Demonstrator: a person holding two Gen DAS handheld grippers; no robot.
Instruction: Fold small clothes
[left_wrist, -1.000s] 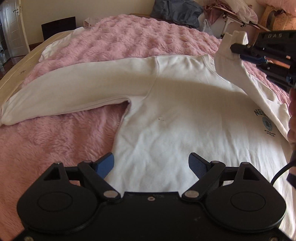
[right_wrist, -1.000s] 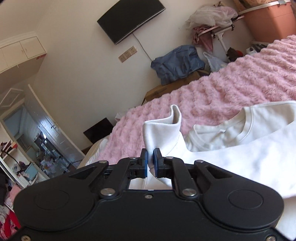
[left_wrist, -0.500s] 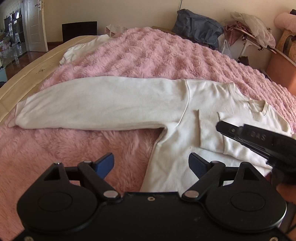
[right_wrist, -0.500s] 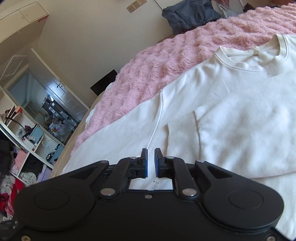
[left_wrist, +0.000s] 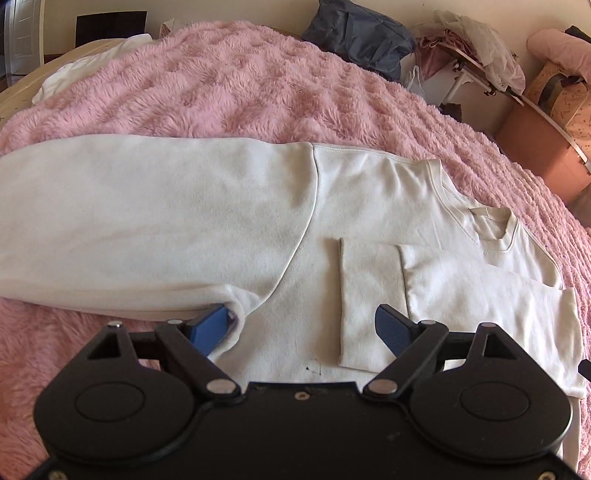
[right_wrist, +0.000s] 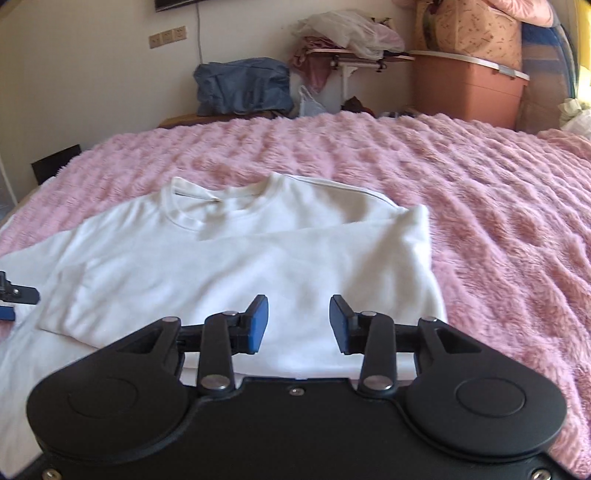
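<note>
A white long-sleeved sweatshirt (left_wrist: 229, 206) lies flat on the pink fluffy blanket (left_wrist: 229, 81). Its right sleeve (left_wrist: 461, 295) is folded across the chest, cuff (left_wrist: 365, 295) near the middle. Its left sleeve (left_wrist: 122, 214) stretches out to the left. My left gripper (left_wrist: 303, 328) is open, low over the chest by the left armpit, its left pad (left_wrist: 208, 326) touching the sleeve's underside. My right gripper (right_wrist: 299, 321) is open and empty just above the folded sleeve (right_wrist: 236, 273). The left gripper's tip (right_wrist: 14, 297) shows at the right wrist view's left edge.
Another white garment (left_wrist: 74, 77) lies at the far left of the bed. Beyond the bed are a blue-grey clothes pile (right_wrist: 243, 86), a rack with clothes (right_wrist: 347, 40) and a brown storage bin (right_wrist: 465, 88). Pink blanket (right_wrist: 498, 206) extends to the right of the sweatshirt.
My right gripper laid the right sleeve across the chest, let it go and opened, then drew back. My left gripper moved forward over the chest toward the left armpit.
</note>
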